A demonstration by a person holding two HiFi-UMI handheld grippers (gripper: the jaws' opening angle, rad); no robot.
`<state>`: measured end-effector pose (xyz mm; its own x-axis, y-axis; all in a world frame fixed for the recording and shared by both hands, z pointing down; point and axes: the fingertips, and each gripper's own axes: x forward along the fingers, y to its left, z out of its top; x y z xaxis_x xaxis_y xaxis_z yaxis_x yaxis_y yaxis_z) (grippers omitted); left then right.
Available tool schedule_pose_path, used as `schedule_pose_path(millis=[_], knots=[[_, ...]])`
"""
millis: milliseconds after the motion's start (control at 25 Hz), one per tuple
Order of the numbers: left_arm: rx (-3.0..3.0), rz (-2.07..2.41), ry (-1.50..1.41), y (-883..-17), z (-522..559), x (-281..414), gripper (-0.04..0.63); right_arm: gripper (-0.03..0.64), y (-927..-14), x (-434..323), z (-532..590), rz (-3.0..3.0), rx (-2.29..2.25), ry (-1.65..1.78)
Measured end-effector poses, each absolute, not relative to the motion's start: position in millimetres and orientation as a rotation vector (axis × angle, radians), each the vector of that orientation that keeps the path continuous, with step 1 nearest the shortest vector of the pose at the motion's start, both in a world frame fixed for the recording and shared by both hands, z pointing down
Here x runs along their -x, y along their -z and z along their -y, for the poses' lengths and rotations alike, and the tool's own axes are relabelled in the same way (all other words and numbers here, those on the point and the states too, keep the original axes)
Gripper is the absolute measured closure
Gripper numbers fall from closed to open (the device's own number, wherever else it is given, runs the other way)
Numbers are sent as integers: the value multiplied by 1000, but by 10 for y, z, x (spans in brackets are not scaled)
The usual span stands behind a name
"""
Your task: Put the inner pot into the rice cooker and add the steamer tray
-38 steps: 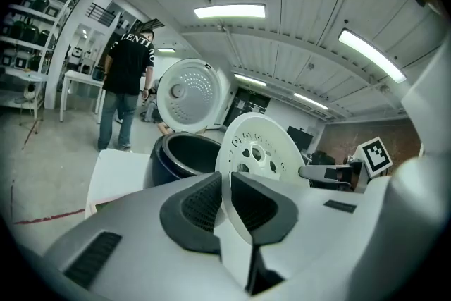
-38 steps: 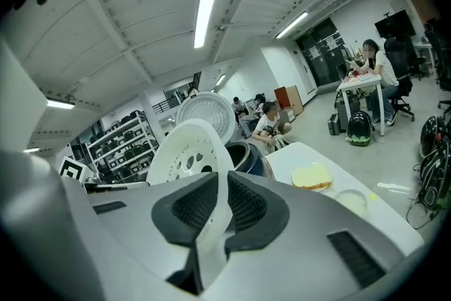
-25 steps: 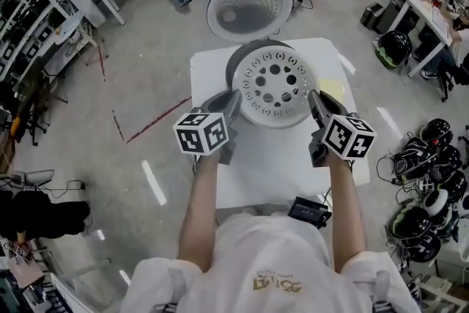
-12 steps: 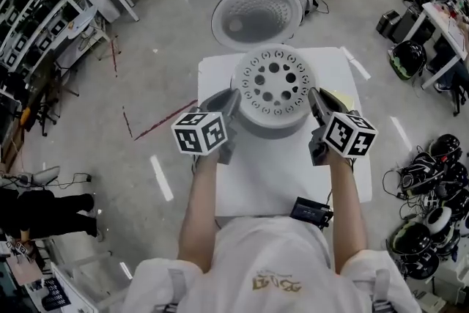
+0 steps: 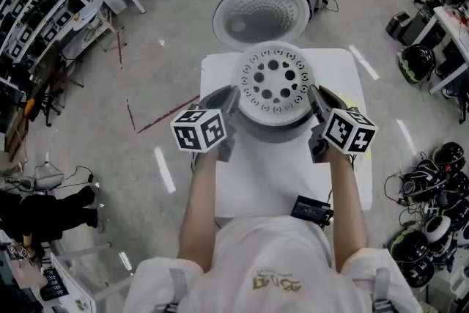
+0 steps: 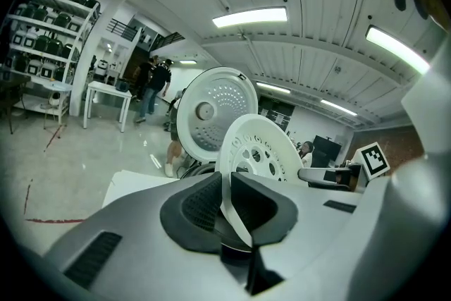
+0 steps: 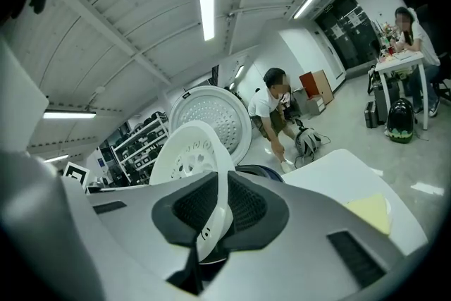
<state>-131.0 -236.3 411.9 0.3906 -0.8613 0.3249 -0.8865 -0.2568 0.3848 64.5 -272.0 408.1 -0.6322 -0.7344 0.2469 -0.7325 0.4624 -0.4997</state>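
The round white perforated plastic steamer tray hangs level just above the open grey rice cooker, whose domed lid stands up behind the cooker on the white counter. The left tongs and the right tongs are each nearly closed, pinching the tray's thin rim at the cooker's left and right. The tray looks light and stiff but smooth, so opposite rim grips suit it, kept level lest it slip.
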Motion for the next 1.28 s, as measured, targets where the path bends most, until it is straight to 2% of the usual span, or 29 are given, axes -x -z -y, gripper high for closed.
schedule_pose_path(millis=[720,1280], knots=[[-2088,1493,-154,-4492,2562,1366,526,555,-4438,-558,2975,-2740,1331,986],[-2093,1469,-267,-4648,2659,1331,508,526,-4594,-520,3115,-2868,1460,837]])
